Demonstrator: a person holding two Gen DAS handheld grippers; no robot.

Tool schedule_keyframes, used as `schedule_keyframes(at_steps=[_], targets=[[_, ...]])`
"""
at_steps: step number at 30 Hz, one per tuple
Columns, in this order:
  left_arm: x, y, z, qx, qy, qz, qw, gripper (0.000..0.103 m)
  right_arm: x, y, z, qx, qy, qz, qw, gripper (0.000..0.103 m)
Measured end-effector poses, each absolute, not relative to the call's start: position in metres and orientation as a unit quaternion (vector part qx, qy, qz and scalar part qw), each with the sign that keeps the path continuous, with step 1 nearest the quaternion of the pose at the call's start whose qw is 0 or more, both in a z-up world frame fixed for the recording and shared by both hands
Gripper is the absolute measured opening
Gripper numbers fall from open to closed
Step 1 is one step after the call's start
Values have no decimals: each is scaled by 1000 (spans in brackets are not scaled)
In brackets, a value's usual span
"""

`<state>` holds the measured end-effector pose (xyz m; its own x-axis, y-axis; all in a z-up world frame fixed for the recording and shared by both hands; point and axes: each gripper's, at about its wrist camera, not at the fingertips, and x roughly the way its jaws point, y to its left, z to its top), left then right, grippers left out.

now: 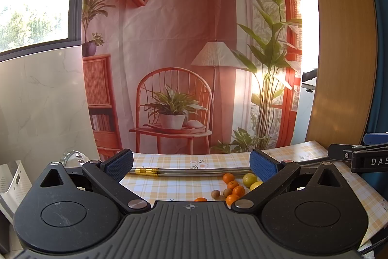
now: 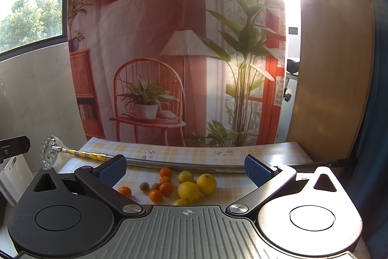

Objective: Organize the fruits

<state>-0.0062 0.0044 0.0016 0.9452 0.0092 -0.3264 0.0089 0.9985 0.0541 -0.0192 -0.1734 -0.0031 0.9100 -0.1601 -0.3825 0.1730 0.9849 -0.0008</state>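
Nearest in each wrist view is the claw's own black body, and both claws stand wide apart with nothing between their blue pads. The left claw (image 1: 191, 165) hovers over the yellow checked desk (image 1: 169, 182), and the fruit lies ahead of it and toward its right finger: small oranges (image 1: 238, 190) in a loose cluster, two brown round fruits (image 1: 215, 194) just left of them, and a green-yellow fruit (image 1: 249, 179) partly hidden behind the right pad. The right claw (image 2: 185, 168) faces the same pile more squarely, so that the fruit sits between its open fingers and just ahead: an orange (image 2: 125, 191) near the left pad, the brown fruits (image 2: 144, 186), further oranges (image 2: 166, 188), then three lemons (image 2: 189, 191) to the right, with the greenish fruit (image 2: 185, 177) behind them. None of the fruit touches either claw. Beyond the pile a long metal rod (image 2: 184, 165) with gold bands lies across the desk, its round head (image 2: 48, 149) overhanging the left edge beside a white perforated basket (image 2: 14, 176). Behind the desk hangs a printed backdrop (image 2: 169, 52) showing a chair, lamp and plants.
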Motion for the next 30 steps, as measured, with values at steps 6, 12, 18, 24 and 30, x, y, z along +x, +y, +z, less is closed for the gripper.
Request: schedule_keyframes(at_steps=[6,12,18,24,30], targets=[[-7,5,2,27,165,0,986,103,-19,-174,-3,16,194,-85,977,103],[-7,5,2,27,165,0,986,103,-19,-173,-3,16,194,-85,977,103],[-7,5,3,26,165,0,986,103,-19,-173,-3,16,194,-85,977,103],[-6,5,2,23,168,1,986,103,-19,-172,-1,16,198,-84,977,103],[-3,5,-2,16,175,0,984,103,-13,-174,-4,16,205,-83,975,103]])
